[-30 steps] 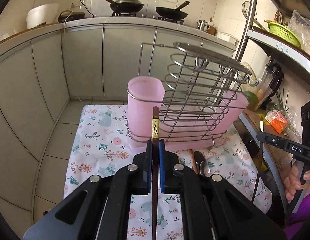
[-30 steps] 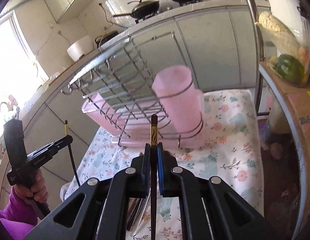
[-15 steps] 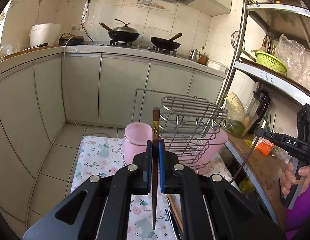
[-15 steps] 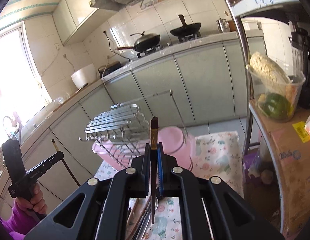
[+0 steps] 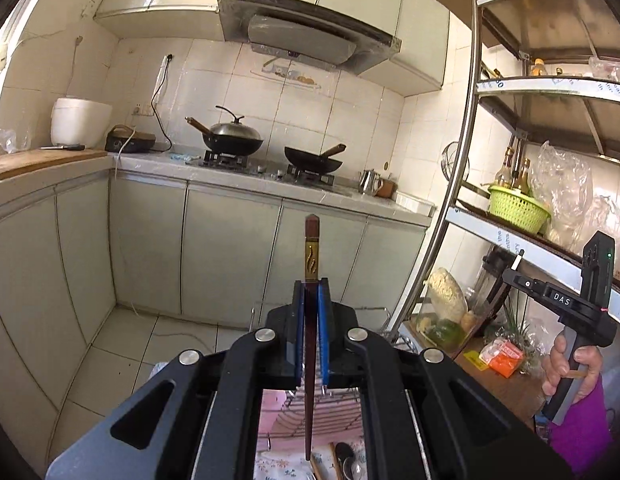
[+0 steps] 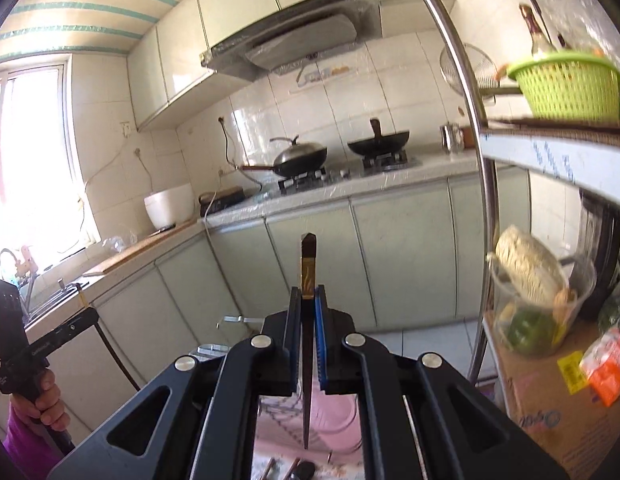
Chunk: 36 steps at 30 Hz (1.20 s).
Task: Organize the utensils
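Note:
My left gripper (image 5: 311,286) is shut on a dark brown chopstick (image 5: 311,248) with a gold band, its thick end pointing up and forward. My right gripper (image 6: 308,292) is shut on a matching chopstick (image 6: 308,264), held the same way. Both are raised high. The pink utensil holder with its wire rack (image 5: 310,420) shows only in part under the left gripper, and it shows under the right gripper too (image 6: 333,420). Loose utensils, a spoon (image 5: 345,456) among them, lie on the floral cloth below. The right gripper also shows at the right of the left wrist view (image 5: 517,260).
A metal shelf rack (image 5: 461,208) stands on the right with a green basket (image 5: 517,208), bottles and food bags. The kitchen counter with two woks (image 5: 234,140) runs along the back. A cardboard box (image 6: 549,412) sits low on the right.
Both grippers have lifted and tilted upward with their chopsticks. The pink holder and floral cloth have dropped from mid-frame to the bottom edge of both views.

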Available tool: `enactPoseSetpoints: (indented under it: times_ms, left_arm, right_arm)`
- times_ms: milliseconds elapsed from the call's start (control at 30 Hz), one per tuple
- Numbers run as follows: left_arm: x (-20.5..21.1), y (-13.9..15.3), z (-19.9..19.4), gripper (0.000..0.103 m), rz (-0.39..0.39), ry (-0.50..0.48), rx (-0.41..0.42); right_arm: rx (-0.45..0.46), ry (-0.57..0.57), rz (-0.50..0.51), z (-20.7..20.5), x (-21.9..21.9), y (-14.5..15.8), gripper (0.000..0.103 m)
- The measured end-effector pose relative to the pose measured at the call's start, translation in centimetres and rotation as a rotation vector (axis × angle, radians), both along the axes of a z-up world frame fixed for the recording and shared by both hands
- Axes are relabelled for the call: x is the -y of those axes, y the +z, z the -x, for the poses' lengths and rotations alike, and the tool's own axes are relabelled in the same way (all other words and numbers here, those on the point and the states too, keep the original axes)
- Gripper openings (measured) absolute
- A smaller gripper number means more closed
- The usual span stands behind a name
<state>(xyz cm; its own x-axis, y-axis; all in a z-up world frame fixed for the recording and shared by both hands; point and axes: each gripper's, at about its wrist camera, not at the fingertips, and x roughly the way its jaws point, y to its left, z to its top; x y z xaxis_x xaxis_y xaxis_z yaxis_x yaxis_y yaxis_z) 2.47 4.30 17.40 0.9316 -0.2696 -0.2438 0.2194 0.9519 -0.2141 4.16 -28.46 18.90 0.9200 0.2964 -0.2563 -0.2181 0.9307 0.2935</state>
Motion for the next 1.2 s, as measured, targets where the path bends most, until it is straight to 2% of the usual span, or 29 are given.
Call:
enactPoseSetpoints:
  times_ms: [167,333,500,767,1000,1067,1200]
  left_arm:
    - [0.1,2.5,-1.2,0.005,-0.014,0.041,0.090]
    - [-0.1,2.5,-3.6,0.005,-0.049,0.110,0.120]
    - [-0.5,0.2,-6.7,0.005,-0.059,0.130,0.049]
    - [-0.8,-5.0,-10.0,0.005,-0.066,0.094,-0.142]
    - [-0.8,-8.8,-12.2,0.005,-0.103,0.094,-0.262]
    - [-0.7,-9.6,-12.7,0.005,-0.101,0.094,-0.287]
    - [-1.0,-9.9,-12.7,0.005,-0.088,0.097,-0.278]
  right_arm:
    - [0.043,-0.047,0.003,-1.3,0.4,1.9,0.006]
    - [0.002,-0.061,0.019,-3.6,0.2,0.7,0.006]
    - [-0.087,-0.052,0.039,-6.1,-0.3,-2.2,0.006]
    - [-0.241,-0.015,0.056,-9.4,-1.0,-6.2,0.006]
    - [-0.320,-0.010,0.032,-10.9,-1.0,-8.4,0.006]
    - [-0.334,-0.008,0.037,-11.2,-1.1,-8.9,0.006]
    - [-0.348,0.004,0.045,-11.6,-1.5,-9.5,0.006]
